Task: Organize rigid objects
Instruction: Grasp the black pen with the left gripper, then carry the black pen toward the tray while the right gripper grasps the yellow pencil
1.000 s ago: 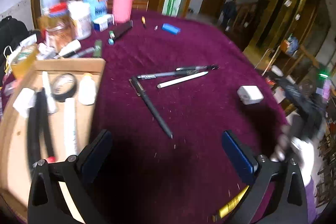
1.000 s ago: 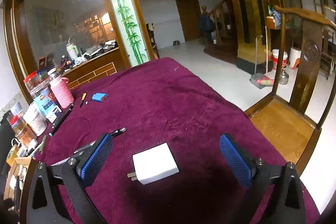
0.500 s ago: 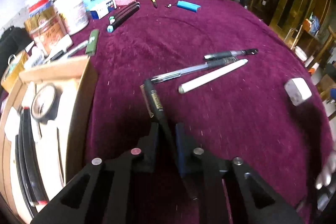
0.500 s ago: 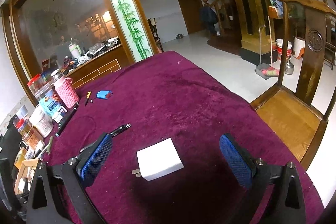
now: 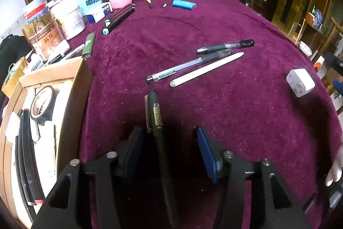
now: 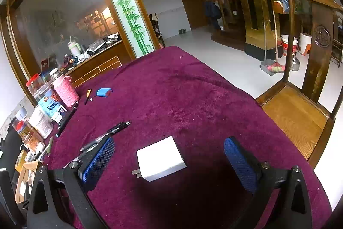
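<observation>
Left to right: cardboard box of sorted items; left gripper, closed on the black pen half a second ago, its fingers now opening, pen lying loose on the desk between them, so the pickup needs retrying; right gripper open over the white charger.
</observation>
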{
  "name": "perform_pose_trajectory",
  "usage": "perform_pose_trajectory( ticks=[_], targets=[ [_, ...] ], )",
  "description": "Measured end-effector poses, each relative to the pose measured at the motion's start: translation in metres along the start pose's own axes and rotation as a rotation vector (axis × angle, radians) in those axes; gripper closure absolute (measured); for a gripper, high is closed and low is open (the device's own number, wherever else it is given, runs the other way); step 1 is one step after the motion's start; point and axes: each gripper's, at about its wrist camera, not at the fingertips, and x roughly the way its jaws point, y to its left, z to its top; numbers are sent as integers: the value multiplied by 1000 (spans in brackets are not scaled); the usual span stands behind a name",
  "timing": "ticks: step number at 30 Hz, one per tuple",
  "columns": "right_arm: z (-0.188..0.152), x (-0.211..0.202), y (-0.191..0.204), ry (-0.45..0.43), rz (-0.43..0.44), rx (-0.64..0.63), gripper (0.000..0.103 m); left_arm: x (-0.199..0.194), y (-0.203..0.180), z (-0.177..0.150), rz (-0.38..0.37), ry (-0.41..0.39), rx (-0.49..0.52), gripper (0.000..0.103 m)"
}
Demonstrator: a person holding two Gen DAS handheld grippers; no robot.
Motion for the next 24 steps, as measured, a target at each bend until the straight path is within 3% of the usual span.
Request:
perform_pose_trajectory(
  ticks=[2,3,8,13,18,24],
  targets=[
    [0,1,0,4,-4,-2,1,-3,5,-1,-1,-6,-8,88],
    [0,2,0,7,-7,-5,1,-4,9,-1,-24,-2,-21,91],
    [1,4,-7,16,-15,17,1,-24,15,-5,-79,-27,-42,93],
    [3,12,-27,45,-21,105,1,-63,21,-16,-224,-78,-92,92],
    [2,19,-36,70,-44,133,1,-105,43,-33,-324,-143,-139,92],
    [1,15,-31,44,-59,100,1,-152,84,-60,-326,-241,-194,92]
  ],
)
